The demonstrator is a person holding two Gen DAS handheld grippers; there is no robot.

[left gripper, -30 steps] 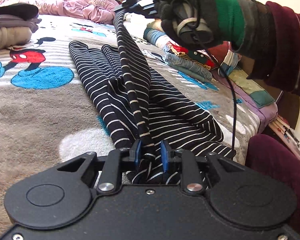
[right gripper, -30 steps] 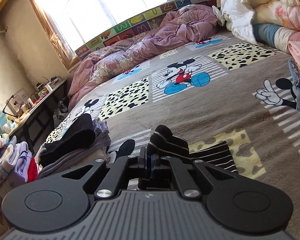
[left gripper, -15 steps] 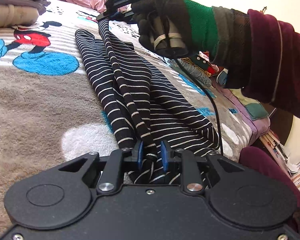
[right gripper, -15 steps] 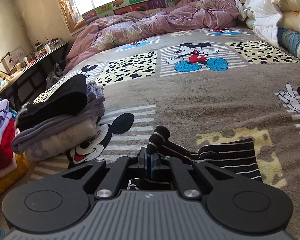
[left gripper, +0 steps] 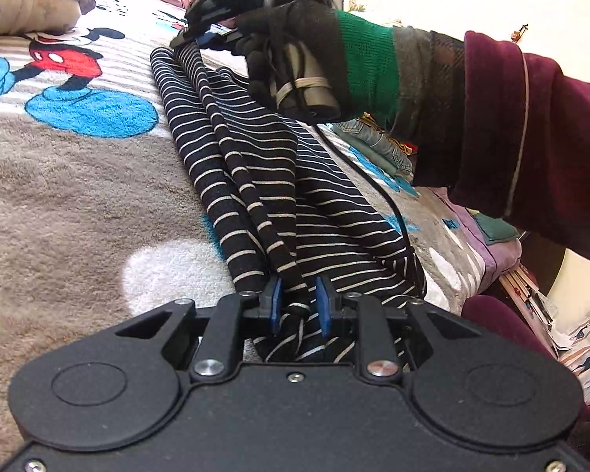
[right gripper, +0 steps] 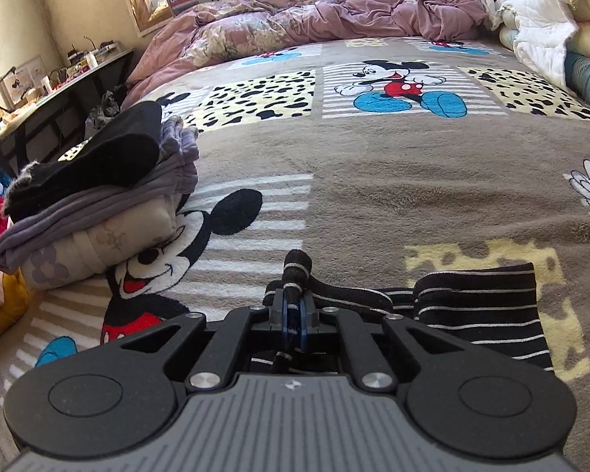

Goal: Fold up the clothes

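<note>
Both tools, left tool [left gripper: 298,306] and right tool [right gripper: 294,316], pinch striped garment [left gripper: 255,165].

Two black two-finger tongs are in view: the left tongs [left gripper: 298,306] and the right tongs [right gripper: 294,316], each with two blue pads. One black garment with thin white stripes [left gripper: 303,196] lies on one bed covered by a brown plush cartoon-mouse blanket [left gripper: 78,204]. One gloved hand, black knit with a green cuff [left gripper: 303,59], shows, with one maroon sleeve [left gripper: 531,129]. One stack of folded clothes [right gripper: 98,204] holds three visible layers: black, grey-purple, and beige floral. One crumpled mauve duvet [right gripper: 314,15] lies at the head of the bed. One white quilted comforter [right gripper: 539,19] sits at the right edge.
</note>
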